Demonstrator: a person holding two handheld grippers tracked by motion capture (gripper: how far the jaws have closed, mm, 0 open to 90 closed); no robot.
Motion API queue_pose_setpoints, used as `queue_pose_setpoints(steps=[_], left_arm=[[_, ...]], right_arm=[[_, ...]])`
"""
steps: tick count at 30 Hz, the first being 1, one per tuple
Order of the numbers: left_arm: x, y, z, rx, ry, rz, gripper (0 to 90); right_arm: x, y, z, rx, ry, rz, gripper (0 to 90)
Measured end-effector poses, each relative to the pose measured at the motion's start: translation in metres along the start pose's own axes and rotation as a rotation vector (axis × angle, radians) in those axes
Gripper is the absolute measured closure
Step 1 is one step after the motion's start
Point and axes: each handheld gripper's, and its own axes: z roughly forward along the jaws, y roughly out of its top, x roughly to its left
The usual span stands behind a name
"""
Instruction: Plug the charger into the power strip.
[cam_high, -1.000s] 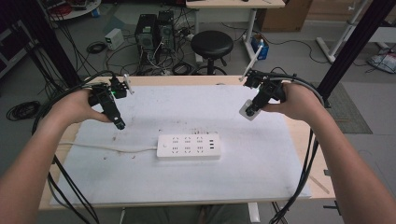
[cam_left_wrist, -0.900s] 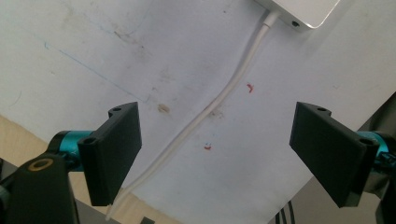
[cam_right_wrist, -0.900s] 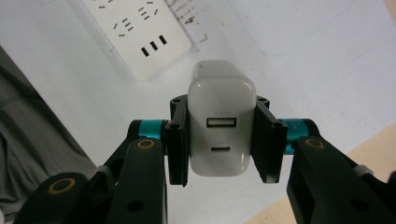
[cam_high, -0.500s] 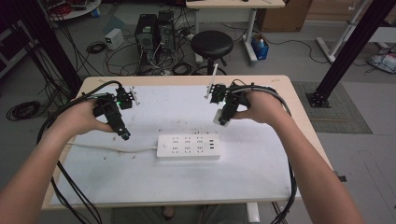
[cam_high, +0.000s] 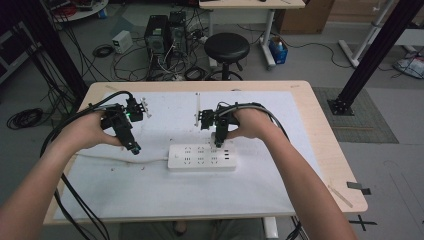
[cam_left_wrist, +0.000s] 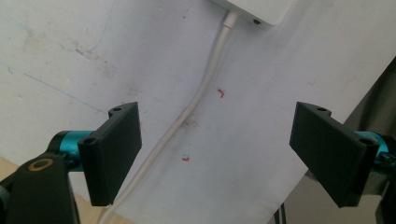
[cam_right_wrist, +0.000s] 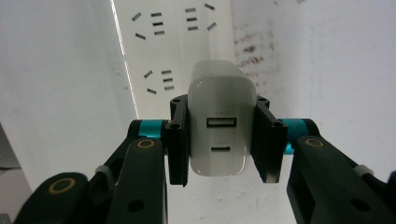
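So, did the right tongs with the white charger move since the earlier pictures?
Yes. In the high view the right tongs, shut on the white charger, came from the table's right edge leftward to the power strip.

Two tongs work here — the left tongs and the right tongs. One white charger, one white power strip with one cord, one surface — and one black stool behind.
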Motion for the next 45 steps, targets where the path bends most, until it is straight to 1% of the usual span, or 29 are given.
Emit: queue_pose_setpoints(steps=[1, 2, 4, 5, 6, 10, 11, 12, 13, 15, 16, 17, 18, 19, 22, 25, 26, 28, 30, 31, 32, 34, 36, 37, 38, 41, 42, 43, 45], left_arm=[[0.000, -0.001, 0.001, 0.007, 0.000, 0.003, 16.8], [0.001, -0.003, 0.003, 0.002, -0.002, -0.002, 16.8], [0.002, -0.005, 0.004, 0.006, -0.004, 0.003, 16.8], [0.002, -0.005, 0.004, 0.006, -0.004, 0.003, 16.8], [0.002, -0.006, 0.005, 0.003, -0.010, -0.007, 16.8], [0.003, -0.007, 0.008, 0.011, -0.012, -0.001, 16.8], [0.004, -0.007, 0.010, 0.010, -0.016, -0.003, 16.8], [0.004, -0.007, 0.010, 0.010, -0.016, -0.003, 16.8], [0.004, -0.007, 0.011, 0.012, -0.017, 0.005, 16.8], [0.004, -0.007, 0.012, 0.010, -0.018, -0.001, 16.8], [0.004, -0.006, 0.012, 0.012, -0.021, 0.002, 16.8], [0.004, -0.006, 0.012, 0.012, -0.021, 0.002, 16.8], [0.004, -0.006, 0.012, 0.014, -0.021, 0.005, 16.8], [0.004, -0.006, 0.013, 0.009, -0.020, 0.002, 16.8], [0.003, -0.004, 0.015, 0.017, -0.027, 0.010, 16.8], [0.003, -0.003, 0.015, 0.017, -0.029, 0.014, 16.8], [0.003, -0.001, 0.015, 0.020, -0.028, 0.016, 16.8], [0.003, 0.000, 0.014, 0.021, -0.025, 0.021, 16.8], [0.002, 0.001, 0.015, 0.015, -0.027, 0.015, 16.8], [0.003, 0.002, 0.014, 0.020, -0.030, 0.025, 16.8], [0.002, 0.002, 0.015, 0.021, -0.030, 0.027, 16.8], [0.002, 0.003, 0.016, 0.013, -0.029, 0.022, 16.8], [0.002, 0.004, 0.017, 0.015, -0.032, 0.022, 16.8], [0.003, 0.005, 0.018, 0.020, -0.033, 0.028, 16.8], [0.003, 0.005, 0.019, 0.016, -0.035, 0.024, 16.8], [0.003, 0.007, 0.021, 0.026, -0.034, 0.027, 16.8], [0.003, 0.007, 0.021, 0.025, -0.033, 0.027, 16.8], [0.003, 0.006, 0.021, 0.024, -0.033, 0.030, 16.8], [0.002, 0.006, 0.021, 0.018, -0.036, 0.033, 16.8]], right_arm=[[0.002, 0.005, 0.007, 0.016, 0.023, -0.016, 62.1], [0.001, 0.006, 0.009, 0.026, 0.012, -0.035, 62.1], [0.002, 0.009, 0.014, 0.040, 0.023, -0.048, 62.1], [0.002, 0.010, 0.015, 0.039, 0.014, -0.060, 62.1], [0.003, 0.011, 0.016, 0.044, 0.016, -0.058, 62.1], [0.003, 0.013, 0.017, 0.037, 0.024, -0.068, 62.2], [0.006, 0.015, 0.021, 0.049, 0.022, -0.094, 62.2], [0.006, 0.016, 0.021, 0.051, 0.022, -0.095, 62.3], [0.005, 0.016, 0.021, 0.056, 0.019, -0.112, 62.4], [0.006, 0.015, 0.022, 0.046, 0.021, -0.109, 62.6], [0.006, 0.015, 0.022, 0.042, 0.013, -0.118, 62.7], [0.007, 0.015, 0.026, 0.060, 0.007, -0.131, 62.8], [0.007, 0.015, 0.026, 0.060, 0.007, -0.131, 62.8], [0.010, 0.018, 0.030, 0.074, -0.010, -0.154, 62.9], [0.010, 0.016, 0.030, 0.067, -0.005, -0.146, 63.0], [0.013, 0.017, 0.030, 0.079, -0.020, -0.149, 63.0], [0.012, 0.018, 0.031, 0.084, -0.027, -0.164, 63.1], [0.011, 0.018, 0.032, 0.087, -0.013, -0.137, 63.0], [0.009, 0.019, 0.033, 0.093, -0.006, -0.145, 62.8], [0.011, 0.020, 0.033, 0.120, 0.002, -0.109, 62.8], [0.009, 0.022, 0.035, 0.115, -0.003, -0.138, 62.9], [0.009, 0.023, 0.036, 0.116, 0.002, -0.136, 62.9], [0.007, 0.021, 0.037, 0.101, 0.006, -0.128, 62.9], [0.008, 0.023, 0.038, 0.091, 0.000, -0.137, 63.0], [0.009, 0.024, 0.039, 0.093, 0.004, -0.126, 63.0], [0.008, 0.023, 0.039, 0.088, 0.012, -0.130, 63.0], [0.006, 0.019, 0.039, 0.068, 0.025, -0.110, 63.0], [0.003, 0.014, 0.040, 0.042, 0.034, -0.112, 63.0], [0.004, 0.010, 0.040, 0.012, 0.026, -0.105, 62.9]])
